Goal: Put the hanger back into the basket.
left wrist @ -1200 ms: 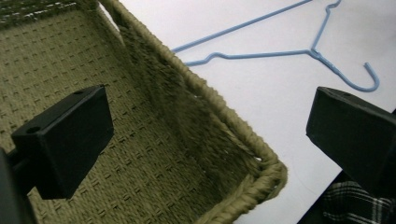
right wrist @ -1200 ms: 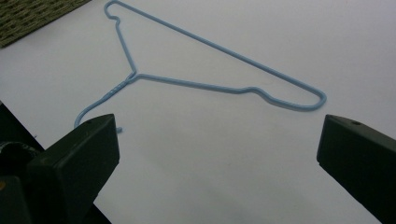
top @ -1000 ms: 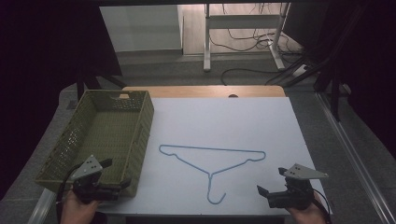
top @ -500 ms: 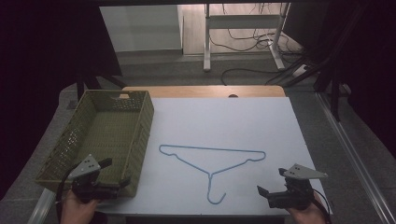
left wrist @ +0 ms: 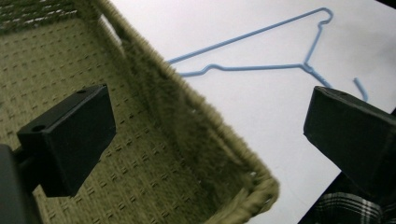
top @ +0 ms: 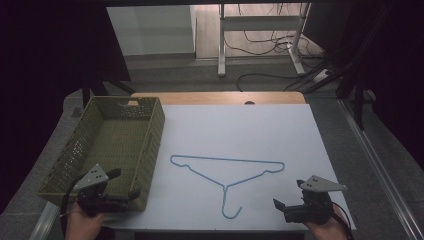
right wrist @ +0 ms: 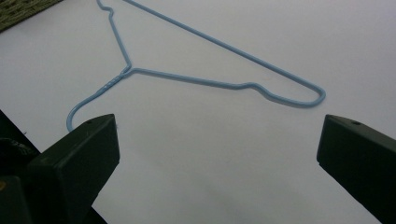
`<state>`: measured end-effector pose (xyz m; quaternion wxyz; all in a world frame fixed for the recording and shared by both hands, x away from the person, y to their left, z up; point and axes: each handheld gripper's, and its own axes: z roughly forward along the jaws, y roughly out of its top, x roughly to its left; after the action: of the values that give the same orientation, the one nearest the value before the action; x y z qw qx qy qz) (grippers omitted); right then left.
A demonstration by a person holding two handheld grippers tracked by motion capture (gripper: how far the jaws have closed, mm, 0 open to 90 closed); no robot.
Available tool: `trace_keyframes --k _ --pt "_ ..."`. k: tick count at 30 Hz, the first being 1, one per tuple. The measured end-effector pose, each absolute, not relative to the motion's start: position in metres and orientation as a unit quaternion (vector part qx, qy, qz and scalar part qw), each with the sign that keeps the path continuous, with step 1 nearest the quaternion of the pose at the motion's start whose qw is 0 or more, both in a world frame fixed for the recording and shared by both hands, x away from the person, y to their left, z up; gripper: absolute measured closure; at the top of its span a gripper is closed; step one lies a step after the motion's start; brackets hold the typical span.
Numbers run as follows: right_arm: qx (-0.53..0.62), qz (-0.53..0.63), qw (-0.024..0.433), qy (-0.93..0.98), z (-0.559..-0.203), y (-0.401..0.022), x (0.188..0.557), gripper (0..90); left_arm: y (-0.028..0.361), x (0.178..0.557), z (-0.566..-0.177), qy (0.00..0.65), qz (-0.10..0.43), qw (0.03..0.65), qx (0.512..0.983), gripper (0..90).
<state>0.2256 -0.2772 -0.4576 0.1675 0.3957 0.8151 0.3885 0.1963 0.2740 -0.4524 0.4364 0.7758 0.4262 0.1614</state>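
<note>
A light-blue wire hanger (top: 225,172) lies flat on the white table top (top: 240,125), its hook toward the near edge. At the left stands an olive woven basket (top: 159,125) with nothing inside. My left gripper (top: 125,184) hovers open over the basket's near right corner. In the left gripper view its jaws (left wrist: 210,126) straddle the basket rim (left wrist: 187,88), and the hanger (left wrist: 257,67) lies beyond. My right gripper (top: 287,195) is open at the near right, just right of the hook. In the right gripper view the hanger (right wrist: 187,78) lies ahead of the wide-apart jaws (right wrist: 215,149).
A strip of wooden table edge (top: 215,97) shows behind the white surface. Beyond it on the floor are white desk legs (top: 222,45) and cables. A person's hands hold both grippers at the near edge.
</note>
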Motion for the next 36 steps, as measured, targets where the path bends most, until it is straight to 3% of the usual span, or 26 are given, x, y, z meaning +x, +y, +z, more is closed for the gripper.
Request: trace_keyframes --k 17,36 --pt "0.398 0.384 0.165 0.817 -0.451 -0.264 0.227 0.0 0.247 0.208 -0.435 0.391 0.153 0.454 0.786 3.0" --pt "0.383 0.388 0.137 0.827 -0.444 -0.249 0.232 1.2 0.186 0.221 -0.439 0.326 0.100 0.465 0.817 2.6"
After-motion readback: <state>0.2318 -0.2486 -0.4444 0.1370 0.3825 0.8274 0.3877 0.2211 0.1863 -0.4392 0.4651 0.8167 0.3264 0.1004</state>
